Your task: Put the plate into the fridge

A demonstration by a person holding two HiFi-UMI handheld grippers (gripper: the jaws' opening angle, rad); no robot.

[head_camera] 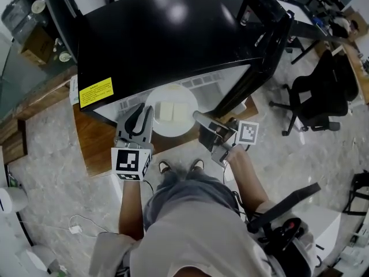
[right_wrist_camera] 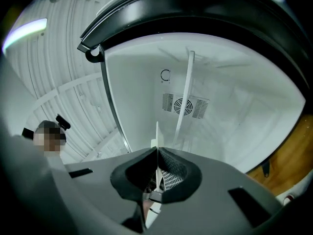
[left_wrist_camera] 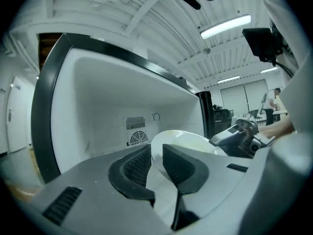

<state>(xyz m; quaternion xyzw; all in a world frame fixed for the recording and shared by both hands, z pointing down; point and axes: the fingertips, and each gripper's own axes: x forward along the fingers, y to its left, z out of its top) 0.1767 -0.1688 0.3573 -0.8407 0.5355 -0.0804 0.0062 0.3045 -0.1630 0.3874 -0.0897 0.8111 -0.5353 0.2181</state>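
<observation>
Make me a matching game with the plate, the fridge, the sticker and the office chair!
Things:
1. plate
2. fridge
3. sticker
4. office chair

Matches:
A. yellow
B. standing on the floor, off to the right
C. white and round
D. open, white inside

Pairs: 1-C, 2-D, 3-A, 4-B

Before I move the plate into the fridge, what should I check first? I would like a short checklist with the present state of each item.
1. Fridge door open: ok.
2. Left gripper shut on the plate rim: ok.
3. Right gripper shut on the opposite rim: ok.
4. Plate level, so the pale pieces on it do not slide: cannot tell.
5. Fridge interior ahead free of obstacles: ok, as far as both gripper views show.
</observation>
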